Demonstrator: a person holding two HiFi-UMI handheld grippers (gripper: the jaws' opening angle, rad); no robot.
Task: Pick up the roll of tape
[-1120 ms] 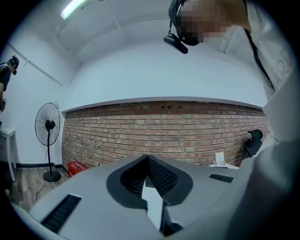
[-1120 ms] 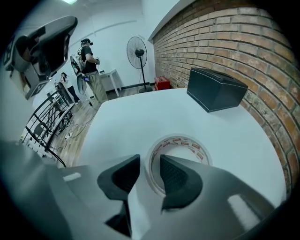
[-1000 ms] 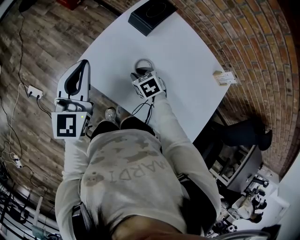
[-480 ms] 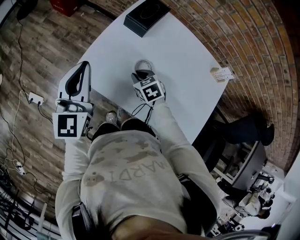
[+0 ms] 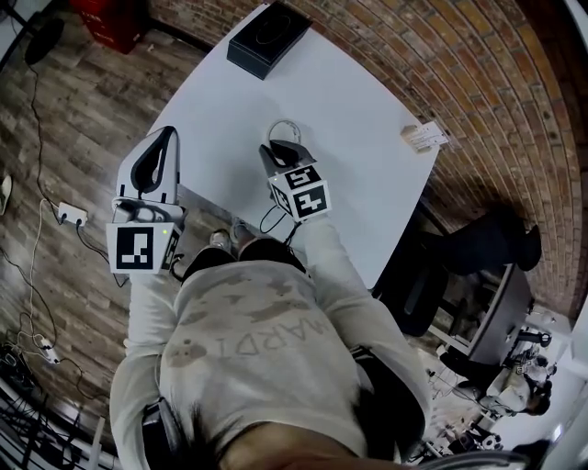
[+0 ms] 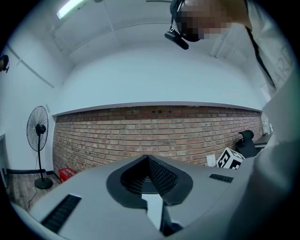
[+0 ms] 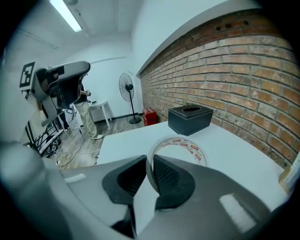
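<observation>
The roll of tape (image 7: 180, 149) is a pale ring with red print on its inner side. My right gripper (image 7: 150, 169) is shut on the ring's near wall and holds it tilted above the white table (image 7: 225, 145). From the head view the roll of tape (image 5: 285, 130) sticks out past the right gripper (image 5: 277, 151) over the middle of the table (image 5: 358, 101). My left gripper (image 5: 152, 163) hovers at the table's left edge, shut with nothing in it. In its own view the left gripper (image 6: 148, 160) points level at a brick wall.
A black box (image 5: 268, 39) with a round top opening sits at the table's far corner, and a small carton (image 5: 424, 136) at its right edge. A fan (image 7: 125, 79) and a red crate (image 5: 115, 18) stand on the wooden floor, cables (image 5: 37, 138) trail left.
The right gripper has closed on the tape and risen, lifting the roll off the table. The left gripper has drifted slightly.
</observation>
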